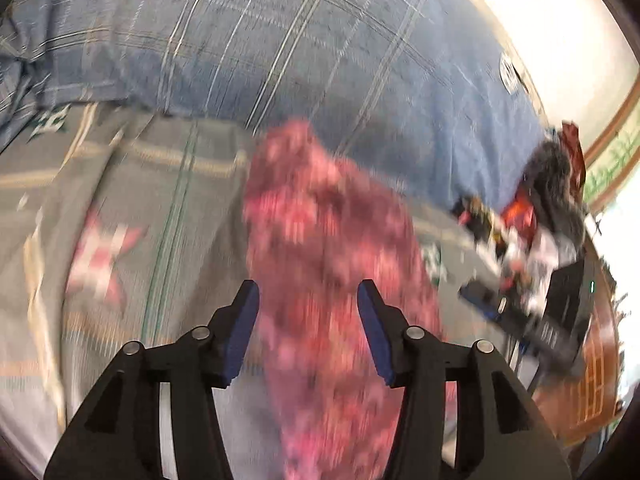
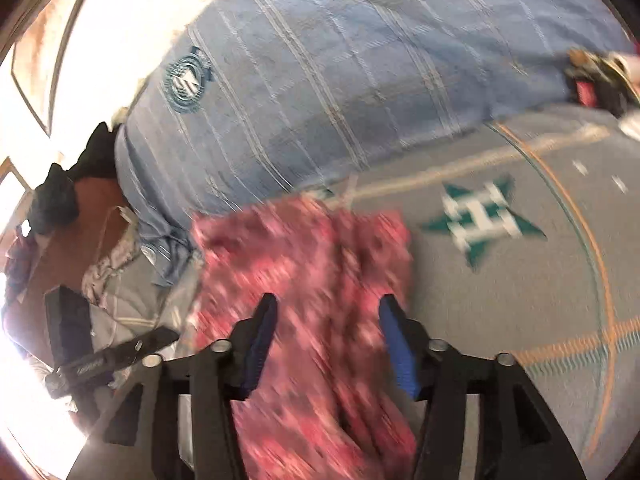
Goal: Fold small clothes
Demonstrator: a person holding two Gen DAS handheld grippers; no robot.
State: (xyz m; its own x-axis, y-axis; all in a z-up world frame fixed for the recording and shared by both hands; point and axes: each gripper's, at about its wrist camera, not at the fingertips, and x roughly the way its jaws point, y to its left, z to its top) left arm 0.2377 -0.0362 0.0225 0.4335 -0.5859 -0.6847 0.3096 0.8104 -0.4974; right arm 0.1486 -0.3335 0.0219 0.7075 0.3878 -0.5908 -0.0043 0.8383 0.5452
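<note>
Your left tongs [image 1: 308, 300] tilt down over the bed, blue pads spread, nothing pinched; the crumpled pink-and-red patterned cloth [image 1: 320, 240] lies between and beyond them on the grey star-printed bedsheet [image 1: 120, 184]; your right tongs [image 2: 328, 316] slant down likewise, spread and free, above that cloth [image 2: 304, 264], near the blue plaid pillow [image 2: 320, 80].

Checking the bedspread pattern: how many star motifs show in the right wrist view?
1: a green and white star on the grey bedspread, right of the pink garment. Others may be hidden.
</note>
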